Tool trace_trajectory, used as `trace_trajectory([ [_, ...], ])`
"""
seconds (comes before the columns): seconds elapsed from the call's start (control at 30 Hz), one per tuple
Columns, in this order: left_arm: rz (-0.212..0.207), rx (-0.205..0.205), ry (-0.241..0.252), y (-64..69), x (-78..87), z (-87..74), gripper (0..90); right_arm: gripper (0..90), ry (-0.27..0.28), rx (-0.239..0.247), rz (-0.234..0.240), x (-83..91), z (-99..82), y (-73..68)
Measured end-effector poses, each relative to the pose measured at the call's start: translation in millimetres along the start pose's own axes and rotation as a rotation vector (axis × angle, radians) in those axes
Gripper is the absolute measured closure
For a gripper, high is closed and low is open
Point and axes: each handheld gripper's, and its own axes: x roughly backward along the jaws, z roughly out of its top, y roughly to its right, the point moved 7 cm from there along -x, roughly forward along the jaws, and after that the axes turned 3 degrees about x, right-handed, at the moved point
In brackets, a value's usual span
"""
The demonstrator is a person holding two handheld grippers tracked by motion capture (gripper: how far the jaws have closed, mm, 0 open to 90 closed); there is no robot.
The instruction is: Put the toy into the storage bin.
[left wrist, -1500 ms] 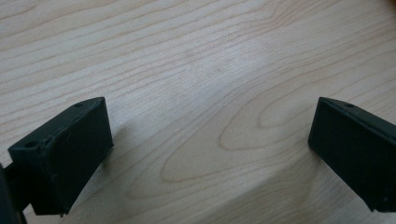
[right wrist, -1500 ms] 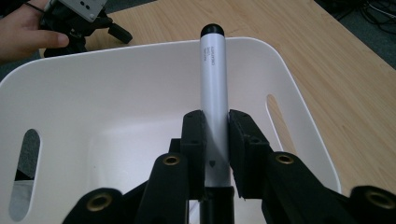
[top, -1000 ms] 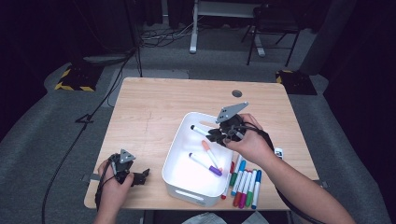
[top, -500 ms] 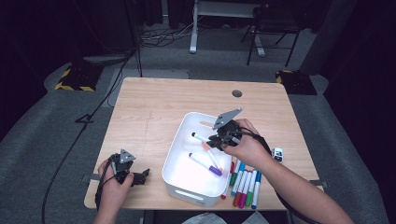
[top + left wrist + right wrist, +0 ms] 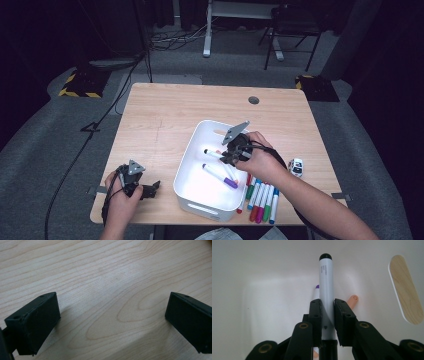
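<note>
A black-tipped marker (image 5: 326, 293) was pinched by the right gripper (image 5: 327, 315) inside the white bin (image 5: 186, 167). The left gripper (image 5: 112, 315) was held spread over the table (image 5: 105, 272).

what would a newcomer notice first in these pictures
First the white bin in the middle of the wooden table, with the right claw shut on a black-capped marker held over it. Next, the row of coloured markers lying beside the bin's right wall, and the left claw open over bare wood.

Tiny print on the marker (image 5: 327, 290) barrel — unreadable (too small).
</note>
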Motion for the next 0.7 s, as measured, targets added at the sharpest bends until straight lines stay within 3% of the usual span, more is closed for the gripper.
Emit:
trace_trajectory([
  [0.03,0.0,0.0,0.0,0.1,0.0,0.0,0.1,76.5,-0.002,0.014,-0.002,-1.2,-0.1,0.5],
  [0.3,0.0,0.0,0.0,0.0,0.0,0.0,0.1,76.4,-0.027,-0.007,0.015,-7.4,-3.1,-5.3],
  [0.33,0.0,-0.002,-0.001,-0.1,0.1,-0.1,0.1,75.9,-0.024,-0.008,0.018,-7.7,-2.8,-5.6],
  [0.4,-0.001,0.001,0.0,0.1,0.0,0.0,0.1,65.6,-0.013,-0.024,0.036,-9.6,-2.7,-6.7],
  [0.47,0.0,0.0,0.0,0.0,0.0,0.0,0.1,63.1,0.015,-0.011,0.036,-10.6,-1.6,-5.4],
  [0.5,0.0,0.0,0.0,0.0,0.0,0.0,0.1,61.0,0.004,-0.035,0.04,-8.9,-2.5,-7.9],
  [0.7,0.0,0.0,0.0,0.0,0.0,0.0,0.1,59.4,0.047,-0.052,0.033,5.7,-0.2,-8.1],
])
